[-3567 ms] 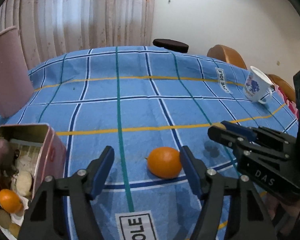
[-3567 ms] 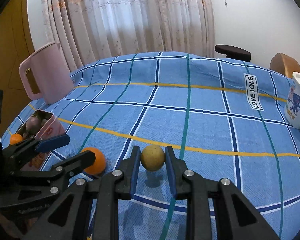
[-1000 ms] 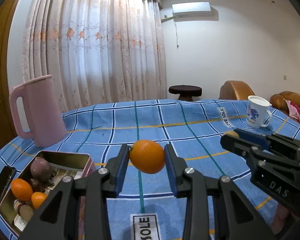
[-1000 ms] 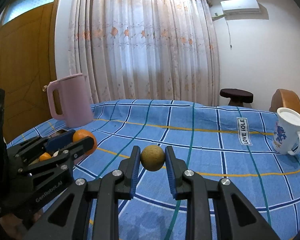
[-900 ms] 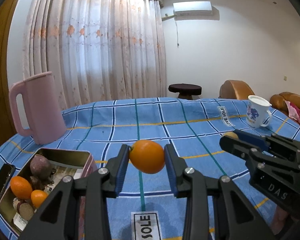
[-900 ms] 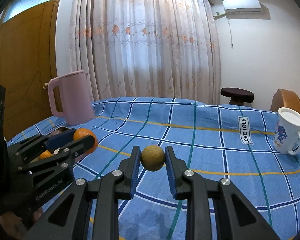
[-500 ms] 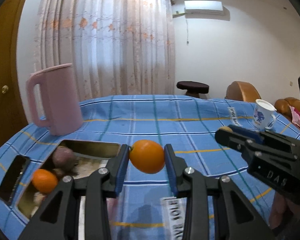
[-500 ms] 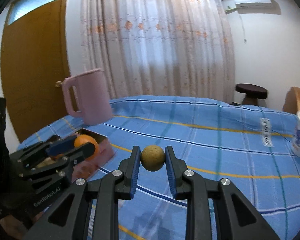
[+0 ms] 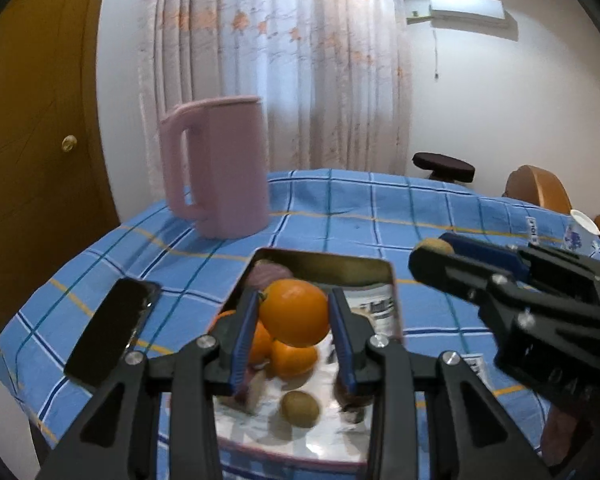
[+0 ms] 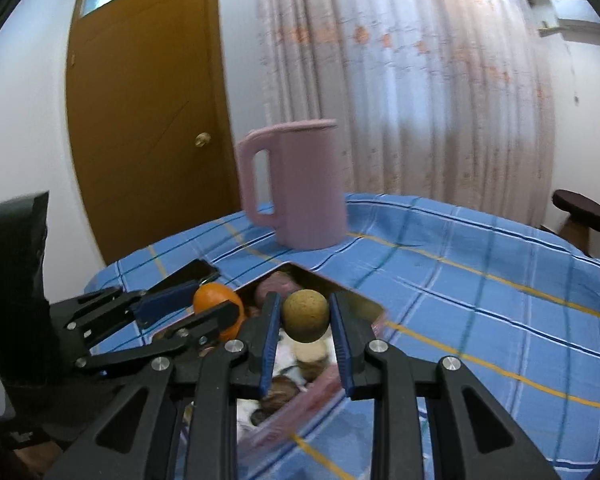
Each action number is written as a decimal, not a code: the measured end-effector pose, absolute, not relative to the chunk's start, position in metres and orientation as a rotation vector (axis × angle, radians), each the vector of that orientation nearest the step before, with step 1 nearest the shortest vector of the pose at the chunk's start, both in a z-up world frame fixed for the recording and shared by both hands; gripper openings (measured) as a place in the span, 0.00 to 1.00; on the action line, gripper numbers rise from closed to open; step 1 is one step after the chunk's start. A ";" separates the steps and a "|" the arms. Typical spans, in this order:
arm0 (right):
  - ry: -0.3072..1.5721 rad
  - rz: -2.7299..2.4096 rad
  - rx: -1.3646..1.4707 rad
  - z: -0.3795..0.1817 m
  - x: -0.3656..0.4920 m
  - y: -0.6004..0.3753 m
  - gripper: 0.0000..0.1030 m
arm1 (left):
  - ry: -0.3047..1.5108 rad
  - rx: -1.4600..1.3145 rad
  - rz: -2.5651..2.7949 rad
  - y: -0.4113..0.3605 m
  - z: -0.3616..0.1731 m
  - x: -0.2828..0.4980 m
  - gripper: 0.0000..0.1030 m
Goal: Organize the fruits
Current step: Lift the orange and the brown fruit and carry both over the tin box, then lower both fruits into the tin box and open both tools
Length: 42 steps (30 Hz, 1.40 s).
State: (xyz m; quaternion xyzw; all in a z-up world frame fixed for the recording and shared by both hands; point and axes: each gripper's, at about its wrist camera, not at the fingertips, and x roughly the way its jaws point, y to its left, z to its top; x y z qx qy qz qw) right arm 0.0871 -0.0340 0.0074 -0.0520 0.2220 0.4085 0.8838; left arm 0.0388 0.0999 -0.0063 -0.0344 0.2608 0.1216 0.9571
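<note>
1. Orange [image 9: 294,312] sits pinched in my left gripper [image 9: 294,316], held above the open tin [image 9: 388,280]. Smooth, glossy skin, round.
2. Brown fruit [image 10: 304,316], dull and rough-skinned, is clamped in my right gripper [image 10: 303,320], over the tin's near corner.
3. Tin is a shallow metal rectangle with pink outer walls, paper-lined. Inside I see more oranges [image 9: 294,358], a purplish fruit [image 9: 266,274] at the back and a small brown one [image 9: 300,408]. It looks fairly full.
4. Risk, as I judge it: dropping the orange from this height onto that heap could send it rolling over the low rim. Round on round gives no seat.
5. Second risk: both grippers crowd the same tin; letting go together could knock fruits or fingers against each other.
6. Nearby on the blue checked cloth [image 9: 340,208]: a black phone [image 9: 112,330] just left of the tin, and a matte pink jug [image 9: 220,168] behind it. Blur makes finer detail unclear.
</note>
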 end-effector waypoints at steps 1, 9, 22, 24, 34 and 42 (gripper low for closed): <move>0.470 0.864 -0.116 0.005 0.086 -0.028 0.26 | 0.535 -0.071 0.257 0.105 -0.009 0.038 0.36; 0.558 0.878 -0.153 -0.019 0.089 -0.005 0.26 | 0.578 -0.084 0.280 0.121 -0.027 0.037 0.36; 0.654 0.897 -0.175 -0.040 0.098 0.000 0.26 | 0.592 -0.060 0.267 0.117 -0.034 0.035 0.37; 0.670 0.917 -0.174 -0.044 0.098 -0.001 0.26 | 0.601 -0.068 0.259 0.116 -0.036 0.034 0.38; 0.644 0.896 -0.142 -0.038 0.100 -0.014 0.57 | 0.583 -0.124 0.254 0.125 -0.027 0.025 0.63; 0.614 0.818 -0.065 -0.021 0.101 -0.050 0.63 | 0.520 -0.110 0.246 0.117 -0.011 0.011 0.97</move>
